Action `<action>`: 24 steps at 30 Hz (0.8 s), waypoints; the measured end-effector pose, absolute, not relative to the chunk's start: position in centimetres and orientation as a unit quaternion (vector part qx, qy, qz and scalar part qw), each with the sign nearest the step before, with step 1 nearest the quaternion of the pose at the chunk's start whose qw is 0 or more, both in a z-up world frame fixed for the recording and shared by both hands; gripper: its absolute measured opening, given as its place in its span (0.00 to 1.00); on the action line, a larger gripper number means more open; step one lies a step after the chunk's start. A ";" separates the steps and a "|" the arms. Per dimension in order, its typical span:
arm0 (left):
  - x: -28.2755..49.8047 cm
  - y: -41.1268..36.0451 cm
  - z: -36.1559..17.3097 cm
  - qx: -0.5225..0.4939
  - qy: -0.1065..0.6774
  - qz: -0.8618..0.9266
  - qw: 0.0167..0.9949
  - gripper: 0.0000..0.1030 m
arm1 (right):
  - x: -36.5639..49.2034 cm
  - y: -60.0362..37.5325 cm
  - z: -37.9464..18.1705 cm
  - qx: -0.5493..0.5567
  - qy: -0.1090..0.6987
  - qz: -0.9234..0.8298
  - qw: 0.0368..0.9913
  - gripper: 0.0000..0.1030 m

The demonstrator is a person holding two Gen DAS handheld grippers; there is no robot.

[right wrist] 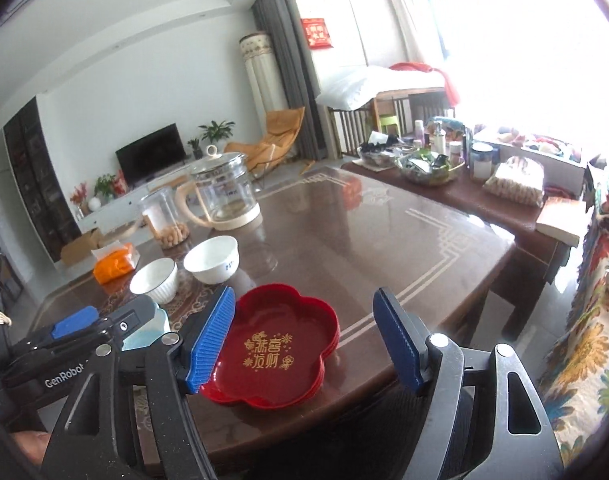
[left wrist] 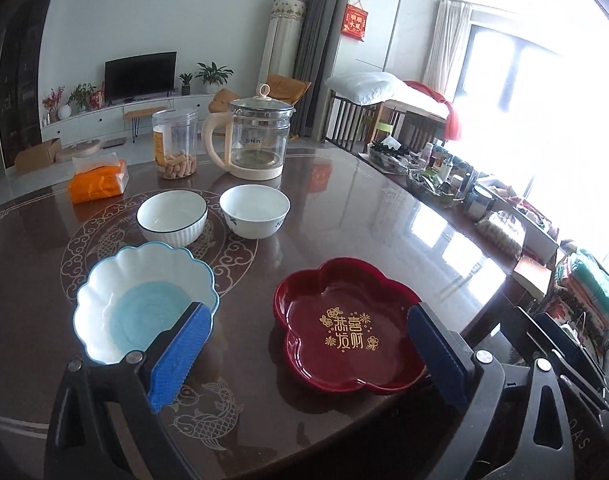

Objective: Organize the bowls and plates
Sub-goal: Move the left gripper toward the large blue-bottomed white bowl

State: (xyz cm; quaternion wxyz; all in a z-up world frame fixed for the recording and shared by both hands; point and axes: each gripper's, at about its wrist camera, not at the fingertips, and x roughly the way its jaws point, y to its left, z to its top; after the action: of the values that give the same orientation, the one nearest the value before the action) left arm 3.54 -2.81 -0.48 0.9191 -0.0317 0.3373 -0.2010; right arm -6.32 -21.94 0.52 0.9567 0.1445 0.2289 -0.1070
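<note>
Plates w/ gold lettering, red flower-shaped stack (right wrist: 280, 344), sit near the surface's (left wrist: 344, 200) front right edge. Scalloped blue-and-white bowl (left wrist: 144, 300) lies left of them, apart. Behind it, toward the surface's middle: ribbed white bowl (left wrist: 171, 218) & white bowl w/ blue marks (left wrist: 254, 210), side by side, not touching. Left tool (left wrist: 306, 352): jaws wide apart, nothing btwn pads. Right tool (right wrist: 304, 340): jaws apart too, empty, above the red stack. Glass kettle (left wrist: 256, 140), biscuit jar (left wrist: 175, 144), orange tissue pack (left wrist: 98, 182) at far edge.
</note>
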 end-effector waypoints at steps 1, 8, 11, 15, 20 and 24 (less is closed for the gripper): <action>3.2 -2.6 -0.9 -0.028 0.343 -0.202 0.917 0.95 | -6.8 -21.6 0.2 0.139 0.230 -0.102 0.958 0.73; 1.7 0.0 -2.5 -0.035 0.365 -0.185 0.912 0.95 | -7.5 -18.9 -0.9 0.093 0.223 -0.079 0.967 0.73; 1.2 1.4 -2.4 -0.033 0.361 -0.174 0.916 0.95 | -8.0 -17.7 -0.5 0.070 0.203 -0.068 0.974 0.73; 1.1 3.8 -2.4 -0.031 0.360 -0.148 0.921 0.95 | -7.8 -16.1 -0.9 0.040 0.207 -0.053 0.976 0.76; 1.2 6.7 -3.0 -0.037 0.362 -0.106 0.925 0.95 | -7.3 -15.0 -1.8 0.030 0.221 -0.032 0.974 0.76; 1.7 8.2 -3.3 -0.036 0.366 -0.081 0.927 0.95 | -6.6 -14.3 -1.9 0.022 0.226 -0.018 0.974 0.76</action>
State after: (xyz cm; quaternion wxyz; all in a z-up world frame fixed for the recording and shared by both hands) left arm 1.71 8.23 -3.28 0.9266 -0.0363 0.3655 -0.0810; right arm -6.64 -14.27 -1.93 0.9737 0.0217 0.2259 -0.0184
